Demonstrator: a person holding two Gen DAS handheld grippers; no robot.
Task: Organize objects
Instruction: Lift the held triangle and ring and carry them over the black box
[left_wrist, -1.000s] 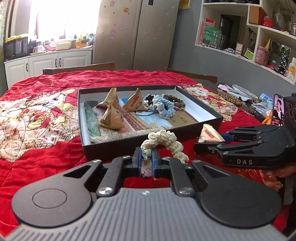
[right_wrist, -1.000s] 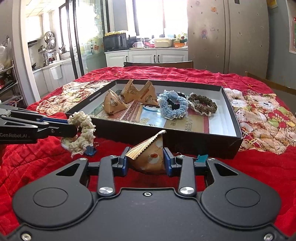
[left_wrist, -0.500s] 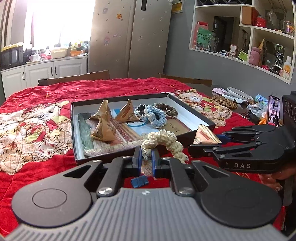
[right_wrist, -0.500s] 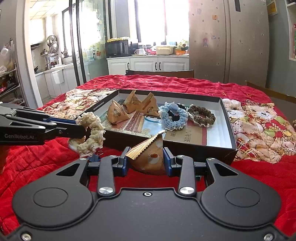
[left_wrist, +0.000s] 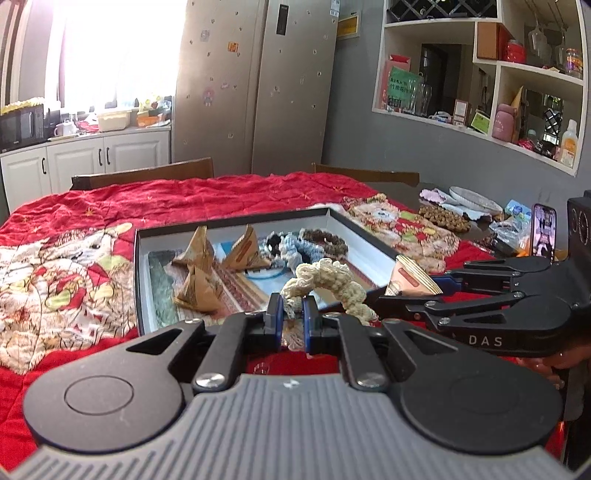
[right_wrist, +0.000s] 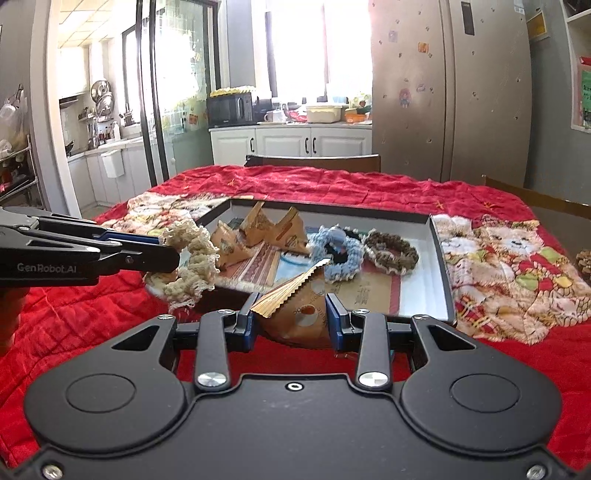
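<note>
Both grippers have risen since a second ago, so we now look down over the shallow black cardboard box (left_wrist: 236, 225) from higher up. We pinch a cream crocheted scrunchie (left_wrist: 325, 282), ruffled and looped, in our left gripper (left_wrist: 292, 321), held above the box's near wall. Our right gripper (right_wrist: 291, 323) clamps a brown pyramid-shaped paper packet (right_wrist: 301, 314) with a serrated top edge, just before the same wall. Inside the box lie three similar packets (right_wrist: 258, 236), a fluffy blue scrunchie (right_wrist: 336, 253) and a brown knitted scrunchie (right_wrist: 391, 251), on a red quilted cloth (right_wrist: 332, 184).
</note>
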